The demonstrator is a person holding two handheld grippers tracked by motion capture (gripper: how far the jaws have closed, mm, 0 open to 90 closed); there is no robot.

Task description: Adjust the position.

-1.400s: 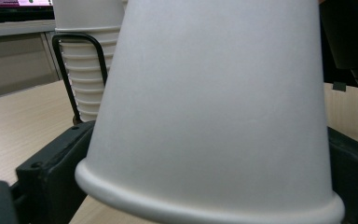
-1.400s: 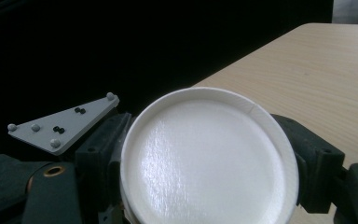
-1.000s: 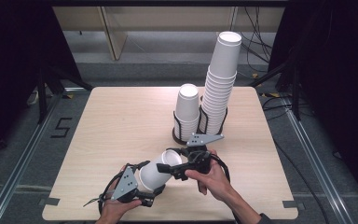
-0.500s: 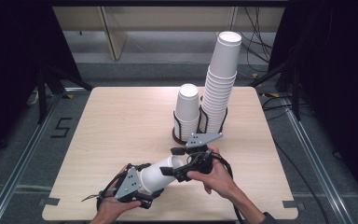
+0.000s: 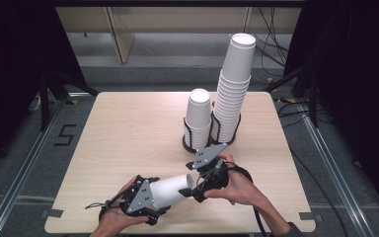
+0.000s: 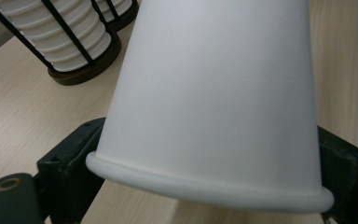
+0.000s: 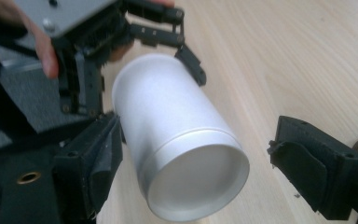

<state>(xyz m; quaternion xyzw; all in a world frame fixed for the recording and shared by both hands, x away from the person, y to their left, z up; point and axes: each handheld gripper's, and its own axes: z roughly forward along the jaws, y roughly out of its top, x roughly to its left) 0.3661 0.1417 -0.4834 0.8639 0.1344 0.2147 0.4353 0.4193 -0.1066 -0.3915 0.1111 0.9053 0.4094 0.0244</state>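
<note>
Near the front edge of the worktop (image 5: 128, 128), the left tongs (image 5: 150, 195) are clenched on a white paper cup (image 5: 172, 190) — the left gripper view shows the cup's wall (image 6: 214, 93) wedged between both black jaws near its rolled rim. The cup lies roughly on its side just above the wood, its base pointing right toward the other hand. There the right tongs (image 5: 202, 185) are released: in the right gripper view their jaws stand wide apart on either side of the cup's base (image 7: 196, 182), the left jaw just beside it and the right one clear of it. Farther back and to the right stand two black wire holders — one with a short stack of cups (image 5: 198, 116), the other with a tall stack (image 5: 234, 89), just beside each other.
</note>
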